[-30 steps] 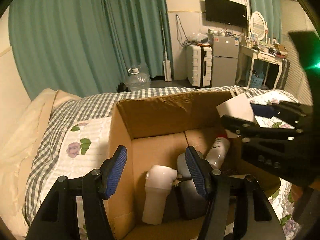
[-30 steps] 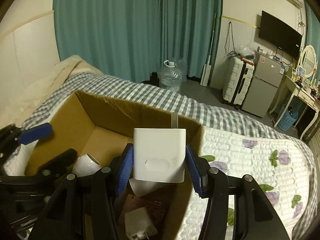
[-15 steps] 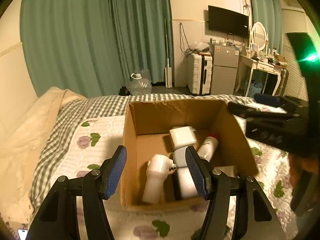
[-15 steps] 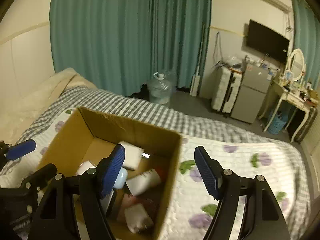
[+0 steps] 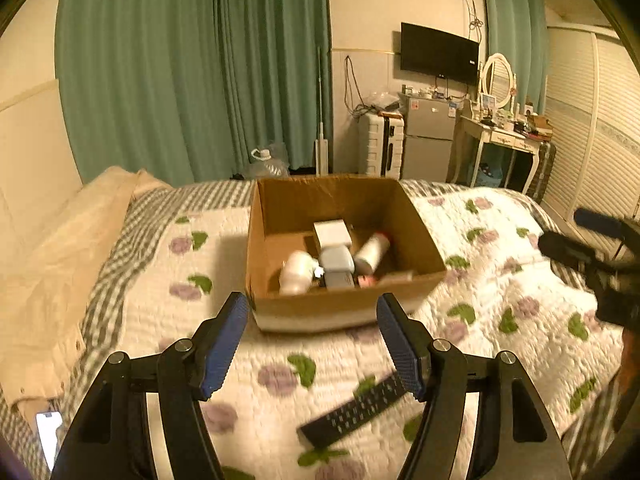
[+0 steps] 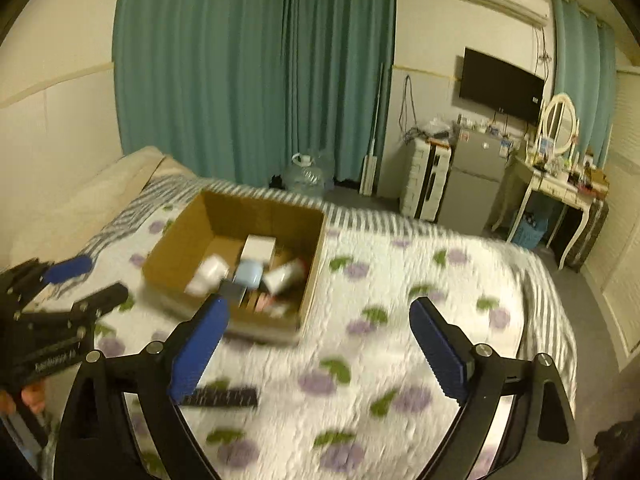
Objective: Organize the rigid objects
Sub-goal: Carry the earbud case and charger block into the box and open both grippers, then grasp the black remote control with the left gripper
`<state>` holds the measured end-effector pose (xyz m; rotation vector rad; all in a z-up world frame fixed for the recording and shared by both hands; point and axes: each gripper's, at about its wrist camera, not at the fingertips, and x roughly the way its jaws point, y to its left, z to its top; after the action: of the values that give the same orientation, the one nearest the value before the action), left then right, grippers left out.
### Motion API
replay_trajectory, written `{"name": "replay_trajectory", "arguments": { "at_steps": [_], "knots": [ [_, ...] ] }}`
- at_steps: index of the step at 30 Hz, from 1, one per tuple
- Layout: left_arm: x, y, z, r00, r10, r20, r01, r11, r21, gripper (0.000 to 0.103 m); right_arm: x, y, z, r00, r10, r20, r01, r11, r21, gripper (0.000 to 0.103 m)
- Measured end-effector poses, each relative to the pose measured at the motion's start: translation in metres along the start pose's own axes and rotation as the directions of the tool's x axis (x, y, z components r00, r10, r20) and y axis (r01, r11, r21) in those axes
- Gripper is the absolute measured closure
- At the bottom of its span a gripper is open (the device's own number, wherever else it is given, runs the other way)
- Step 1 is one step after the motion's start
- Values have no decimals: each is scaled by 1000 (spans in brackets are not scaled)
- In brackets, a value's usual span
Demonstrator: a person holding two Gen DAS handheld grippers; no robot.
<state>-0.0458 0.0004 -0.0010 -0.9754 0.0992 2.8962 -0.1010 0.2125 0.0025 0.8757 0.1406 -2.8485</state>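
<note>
A brown cardboard box [image 5: 344, 304] stands open on the flowered quilt; it also shows in the right wrist view [image 6: 176, 256]. Inside lie a white square box [image 5: 331, 233], a white bottle with a red cap [image 5: 371, 249], a pale blue case [image 5: 337, 259] and a white jar [image 5: 296, 272]. A black remote control [image 5: 354, 410] lies on the quilt in front of the box, also in the right wrist view [image 6: 220, 397]. My left gripper [image 5: 316, 344] is open and empty, held back from the box. My right gripper [image 6: 320, 348] is open and empty, to the right of the box.
The bed's quilt [image 5: 500, 280] spreads right of the box. A beige blanket [image 5: 60, 248] lies along the left side. A phone [image 5: 48, 436] lies at the lower left. A suitcase, fridge [image 5: 428, 148] and dressing table stand beyond the bed.
My right gripper has let go of the white square box, which now lies in the cardboard box. Both grippers have drawn back and up from the box; the remote has come into view.
</note>
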Motion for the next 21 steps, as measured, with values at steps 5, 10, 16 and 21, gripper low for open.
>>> {"name": "replay_trajectory", "arguments": {
  "at_steps": [5,10,16,21],
  "knots": [
    [10,-3,-30,999,-24,-40,24,1000,1,33,11,7,-39,998,11,-59,-12,1000,-8,11],
    [33,-8,-62,996,-26,-84,26,1000,9,33,35,15,-61,994,27,-110,-27,1000,1,11],
    [59,-29,-97,985,-34,-171,51,994,93,33,56,17,-73,987,23,-159,-21,1000,9,11],
    [83,-51,-120,967,-21,-256,73,978,194,33,69,17,-82,981,15,-193,-15,1000,3,11]
  ]
}}
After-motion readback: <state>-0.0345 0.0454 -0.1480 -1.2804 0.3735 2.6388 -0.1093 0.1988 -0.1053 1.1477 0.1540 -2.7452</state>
